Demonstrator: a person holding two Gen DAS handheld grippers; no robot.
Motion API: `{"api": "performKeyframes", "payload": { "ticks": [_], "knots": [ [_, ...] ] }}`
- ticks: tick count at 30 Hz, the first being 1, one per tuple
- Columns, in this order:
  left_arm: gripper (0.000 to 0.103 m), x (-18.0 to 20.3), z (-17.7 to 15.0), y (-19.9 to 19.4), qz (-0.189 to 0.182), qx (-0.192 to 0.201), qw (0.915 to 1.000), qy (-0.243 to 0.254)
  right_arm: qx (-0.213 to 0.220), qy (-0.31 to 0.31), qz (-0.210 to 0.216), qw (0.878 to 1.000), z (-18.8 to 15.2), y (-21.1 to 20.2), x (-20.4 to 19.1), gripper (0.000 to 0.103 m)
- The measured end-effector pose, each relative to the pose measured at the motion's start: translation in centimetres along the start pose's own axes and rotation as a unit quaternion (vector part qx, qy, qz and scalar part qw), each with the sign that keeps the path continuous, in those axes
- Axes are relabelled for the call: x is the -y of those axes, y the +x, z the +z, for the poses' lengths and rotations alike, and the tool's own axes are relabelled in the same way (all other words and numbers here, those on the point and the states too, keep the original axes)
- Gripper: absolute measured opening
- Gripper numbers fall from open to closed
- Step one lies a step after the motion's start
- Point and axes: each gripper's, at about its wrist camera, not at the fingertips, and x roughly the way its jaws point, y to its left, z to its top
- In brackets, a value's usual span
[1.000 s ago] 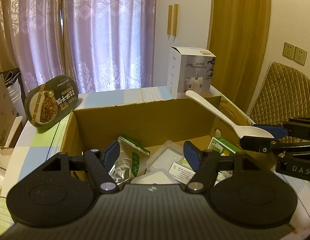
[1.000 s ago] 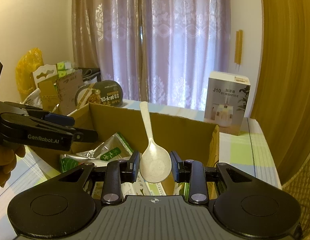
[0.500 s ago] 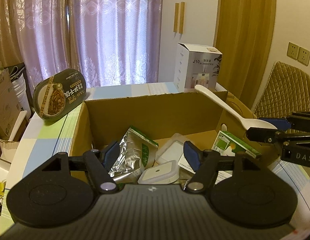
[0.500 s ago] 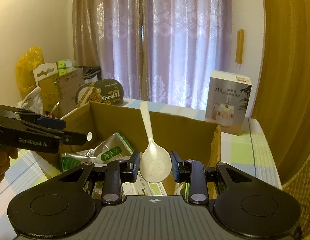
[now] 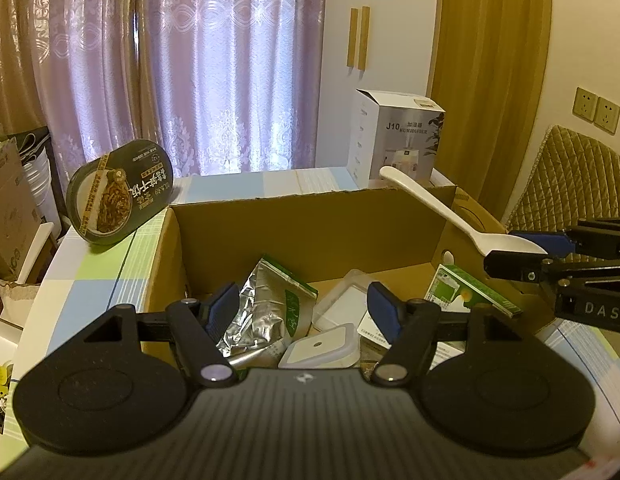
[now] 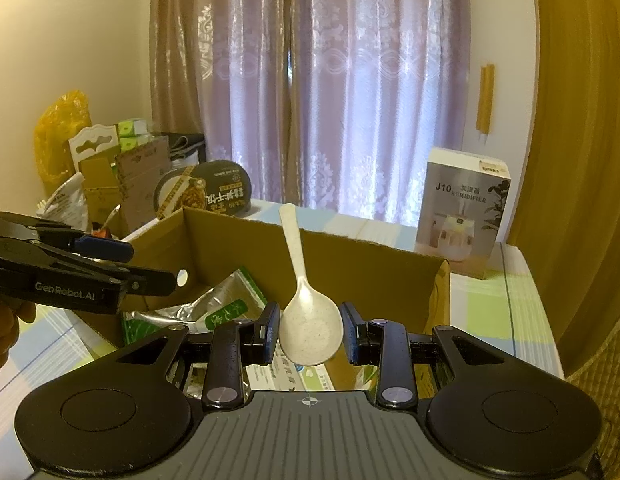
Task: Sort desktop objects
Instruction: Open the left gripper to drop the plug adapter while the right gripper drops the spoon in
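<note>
My right gripper [image 6: 310, 332] is shut on the bowl of a white spoon [image 6: 310, 328], whose handle points up and away over the open cardboard box [image 6: 350, 264]. In the left wrist view the same spoon [image 5: 430, 204] slants above the box's right corner, held by the right gripper [image 5: 522, 254]. My left gripper [image 5: 302, 304] is open above the box [image 5: 310, 232] with nothing between its fingers. Below it lie a silver and green foil pouch [image 5: 270, 308] and a white lidded container [image 5: 322, 348]. The right wrist view shows the left gripper [image 6: 150, 266] at the box's left wall.
A green and white carton [image 5: 470, 296] leans in the box's right side. A dark oval noodle bowl [image 5: 118, 196] stands tilted behind the box at the left, and a humidifier box [image 5: 398, 136] at the back right. A padded chair [image 5: 570, 184] is right of the table, with piled cartons [image 6: 110, 168] to the left.
My left gripper has drawn back and up a little, so more of the box's inside shows. The right gripper keeps the spoon almost still over the box.
</note>
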Motion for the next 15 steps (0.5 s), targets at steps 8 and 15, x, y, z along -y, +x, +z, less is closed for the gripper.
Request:
{"api": "performKeyframes", "payload": {
  "ticks": [8,15],
  "knots": [
    [0.067,-0.3,0.1,-0.2,-0.001,0.002,1.0000,-0.003,0.011,-0.017,0.000,1.000,0.5,0.3,-0.3,0.042],
    [0.073,-0.7,-0.8,-1.7,0.002,0.009,0.9997,-0.024,0.004,-0.010,0.008,1.000,-0.7,-0.9,0.0,0.064]
  ]
}}
